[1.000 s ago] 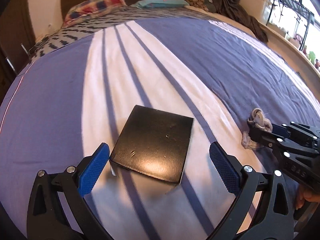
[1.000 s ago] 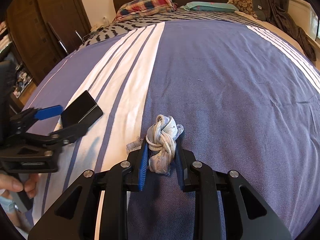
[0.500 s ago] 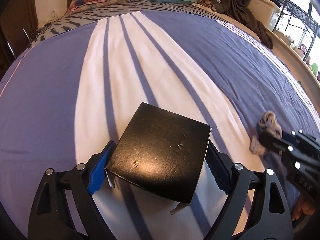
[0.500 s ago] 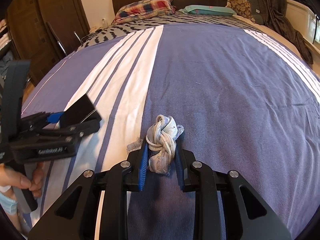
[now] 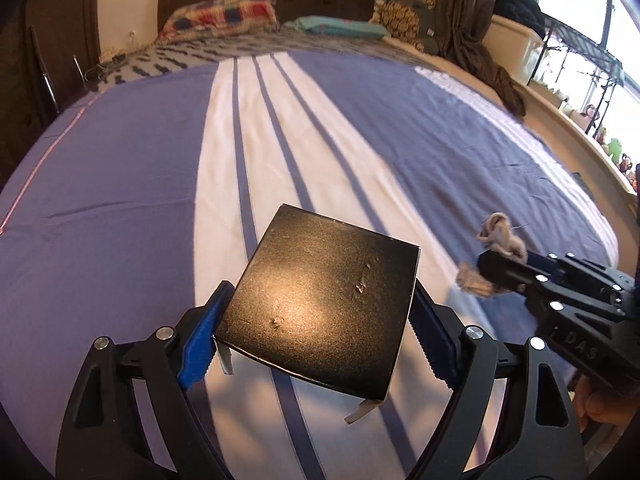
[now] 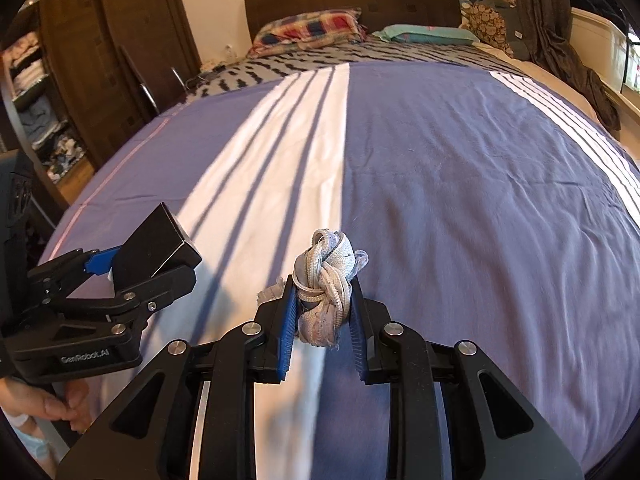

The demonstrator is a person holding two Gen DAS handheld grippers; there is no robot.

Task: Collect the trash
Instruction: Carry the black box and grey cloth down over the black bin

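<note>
Tilted down over the bed (image 5: 120, 168): left gripper (image 5: 316, 336) just closed onto black box (image 5: 324, 300); right gripper (image 6: 323, 312) clamping knotted rag (image 6: 326, 280).

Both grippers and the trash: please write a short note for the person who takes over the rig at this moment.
Left gripper: jaws have just been closing, now shut on the black box, held clear above the striped bedspread.
Right gripper: shut on the knotted grey rag, also off the bed.
Done: both pieces picked up; no other trash shows on the bed.
Left: carry both to a bin. No bin is in either view, so find it first.
</note>
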